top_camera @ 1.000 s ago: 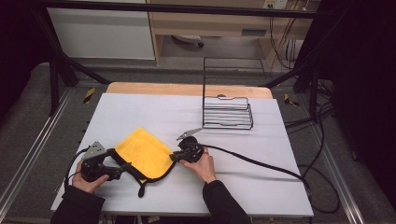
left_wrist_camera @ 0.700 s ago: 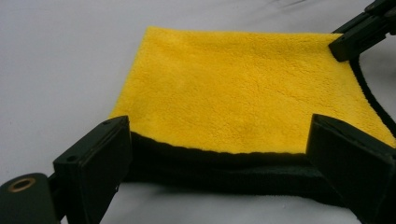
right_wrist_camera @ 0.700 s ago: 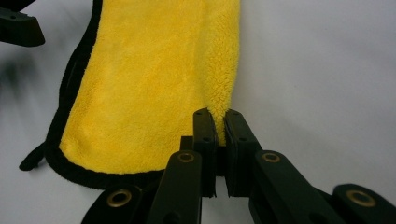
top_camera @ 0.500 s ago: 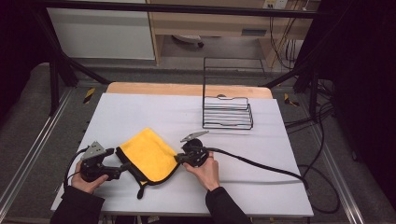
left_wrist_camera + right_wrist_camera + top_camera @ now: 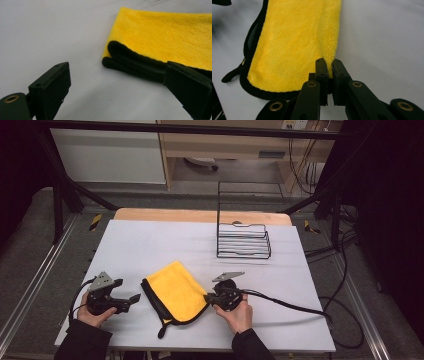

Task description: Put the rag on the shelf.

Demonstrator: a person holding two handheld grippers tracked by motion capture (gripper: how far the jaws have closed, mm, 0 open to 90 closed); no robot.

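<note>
You are working in a lab-style recording bay, not a home. The white-covered table (image 5: 150, 245) stands inside a black metal frame (image 5: 65, 195). Beyond the table sits a pale cabinet (image 5: 107, 155) and wooden shelving (image 5: 225, 145); right of the table, black cables (image 5: 340, 270) trail over grey flooring (image 5: 30, 250).

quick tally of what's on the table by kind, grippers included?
Yellow cloth: 1
Black wire rack: 1
Hand-held grippers: 2, the left gripper open beside the cloth, the right gripper shut on the cloth's edge
Total: 4
</note>
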